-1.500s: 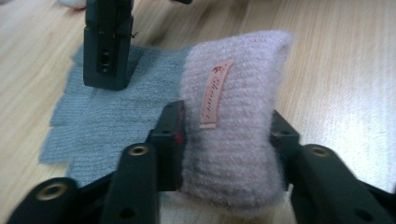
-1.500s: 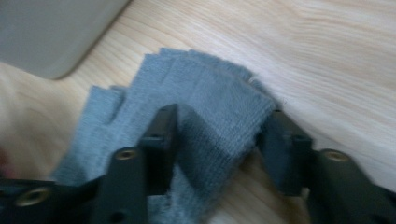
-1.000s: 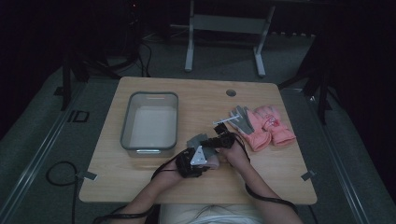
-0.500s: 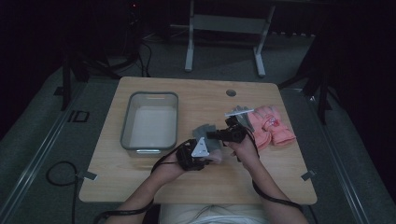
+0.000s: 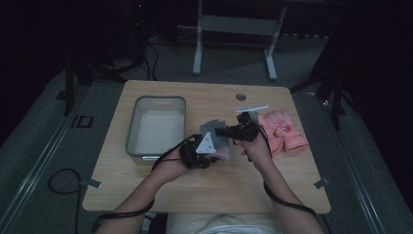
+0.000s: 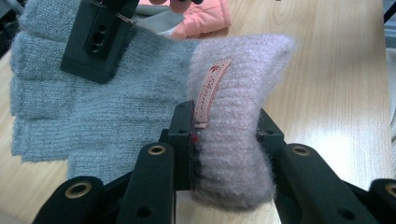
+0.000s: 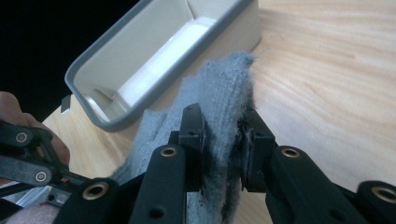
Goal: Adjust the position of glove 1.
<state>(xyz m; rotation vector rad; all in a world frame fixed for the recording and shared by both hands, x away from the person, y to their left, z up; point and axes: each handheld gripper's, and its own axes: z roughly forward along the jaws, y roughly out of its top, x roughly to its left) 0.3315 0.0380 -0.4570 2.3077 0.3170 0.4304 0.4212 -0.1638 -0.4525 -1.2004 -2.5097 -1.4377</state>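
A grey knitted glove (image 5: 212, 128) with a fuzzy pink cuff (image 6: 233, 116) hangs stretched between my two grippers above the table's middle. My left gripper (image 5: 217, 148) is shut on the pink cuff, whose small label (image 6: 211, 91) faces its camera. In the left gripper view (image 6: 226, 128) the cuff bulges between both pads. My right gripper (image 5: 220, 131) is shut on the grey finger end (image 7: 224, 93), pinched between its pads (image 7: 224, 135). One of its black jaws shows on the grey knit in the left gripper view.
A grey-rimmed white bin (image 5: 157, 99) stands left of the glove, seen also as the bin (image 7: 154, 51) beyond the right jaws. Pink gloves (image 5: 285, 134) lie at the table's right. The wooden table (image 5: 219, 187) has a cable hole (image 5: 240, 96) at the back.
Both hands have risen with the grey glove held between them, lifting it off the tabletop. Both grips stay the same.
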